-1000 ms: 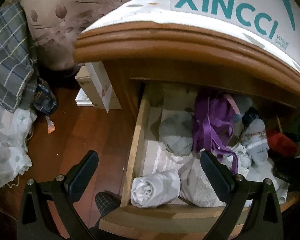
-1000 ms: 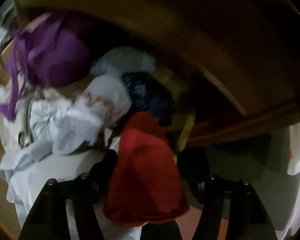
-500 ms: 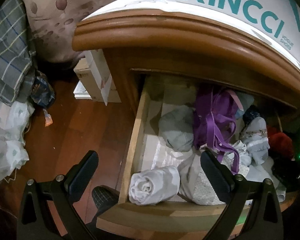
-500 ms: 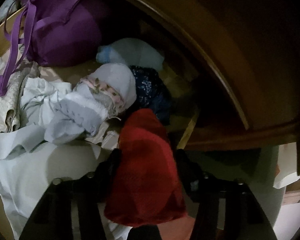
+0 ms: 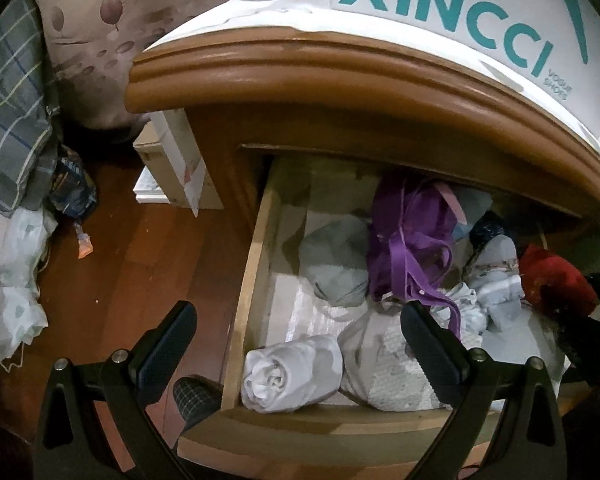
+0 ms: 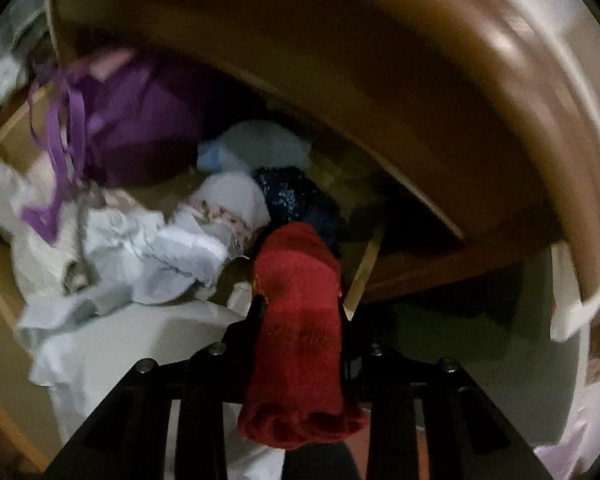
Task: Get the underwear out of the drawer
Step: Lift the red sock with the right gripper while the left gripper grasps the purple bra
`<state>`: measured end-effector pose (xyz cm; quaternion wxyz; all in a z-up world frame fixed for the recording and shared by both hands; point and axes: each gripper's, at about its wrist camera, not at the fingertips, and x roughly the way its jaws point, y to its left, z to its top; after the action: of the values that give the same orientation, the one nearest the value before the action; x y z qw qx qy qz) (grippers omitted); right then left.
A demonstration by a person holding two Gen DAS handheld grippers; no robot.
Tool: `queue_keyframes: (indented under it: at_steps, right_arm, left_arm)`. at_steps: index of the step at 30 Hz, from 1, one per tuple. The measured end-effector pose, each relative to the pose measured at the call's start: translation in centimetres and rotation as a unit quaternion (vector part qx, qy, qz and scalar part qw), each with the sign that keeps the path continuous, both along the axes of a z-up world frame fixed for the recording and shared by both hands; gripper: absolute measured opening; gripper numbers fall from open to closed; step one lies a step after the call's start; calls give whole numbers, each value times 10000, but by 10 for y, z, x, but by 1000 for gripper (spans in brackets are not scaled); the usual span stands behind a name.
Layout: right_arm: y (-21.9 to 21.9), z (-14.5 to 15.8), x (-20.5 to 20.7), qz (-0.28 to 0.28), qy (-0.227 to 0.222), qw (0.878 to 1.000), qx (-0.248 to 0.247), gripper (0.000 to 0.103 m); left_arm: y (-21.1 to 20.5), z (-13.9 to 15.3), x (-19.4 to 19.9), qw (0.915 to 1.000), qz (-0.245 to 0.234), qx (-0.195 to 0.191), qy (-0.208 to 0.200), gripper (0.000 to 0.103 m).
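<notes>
- Right wrist view, starting at the right gripper (image 6: 300, 304): its jaws are closing on a rolled red garment (image 6: 296, 320), which sits squeezed between the fingers and fills the gap. By my reading this is the underwear being taken.
- That red garment hangs above the clothes pile rather than lying in it, at about 4 o'clock in the open drawer (image 5: 244, 280) near its right wall. So the grasp looks made and the lift begun; carrying it clear of the drawer front is what remains.
- At 11 o'clock from the red piece lie a floral-trimmed white bundle (image 6: 228, 200) and a dark blue item (image 6: 292, 196); a purple bra (image 6: 112, 128) sits farther off at 10 o'clock.
- Left gripper (image 5: 296, 336) hovers with its jaws spread wide and nothing between them, over the drawer's near left corner.
- Just beyond it, a rolled white garment (image 5: 292, 372) rests against the drawer front, untouched.
</notes>
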<state>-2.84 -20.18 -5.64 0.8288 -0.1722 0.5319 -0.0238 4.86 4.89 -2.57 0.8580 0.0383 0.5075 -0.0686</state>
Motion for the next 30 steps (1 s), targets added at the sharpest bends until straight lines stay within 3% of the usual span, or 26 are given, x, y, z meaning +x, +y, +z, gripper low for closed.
queue_keyframes:
  at_steps: [10, 12, 14, 19, 22, 25, 30]
  right_arm:
    - [-24, 56, -38, -407, -664, 9873, 1384, 30]
    - [-26, 58, -44, -485, -791, 9849, 1458, 30]
    - [-32, 51, -38, -520, -847, 9822, 1595, 30]
    - [-34, 44, -31, -559, -894, 9777, 1814, 30]
    - [-35, 39, -27, -524, -891, 9767, 1883, 30]
    - [-40, 38, -28, -551, -906, 9745, 1979, 30]
    - [-48, 40, -29, -661, -943, 9733, 1986, 30]
  left_arm:
    - [-17, -2, 0, 9984, -430, -347, 140, 102]
    - [-23, -3, 0, 9976, -535, -398, 198, 102]
    - [-26, -5, 2, 9951, -603, -710, 338, 102]
    - [-29, -13, 13, 9908, -277, -1199, 556, 101]
    - [-42, -13, 18, 9919, -470, -1045, 551, 101]
    - [-64, -10, 18, 9913, -1065, -659, 417, 101]
    - [-89, -15, 8, 9747, -2192, -85, 420, 102]
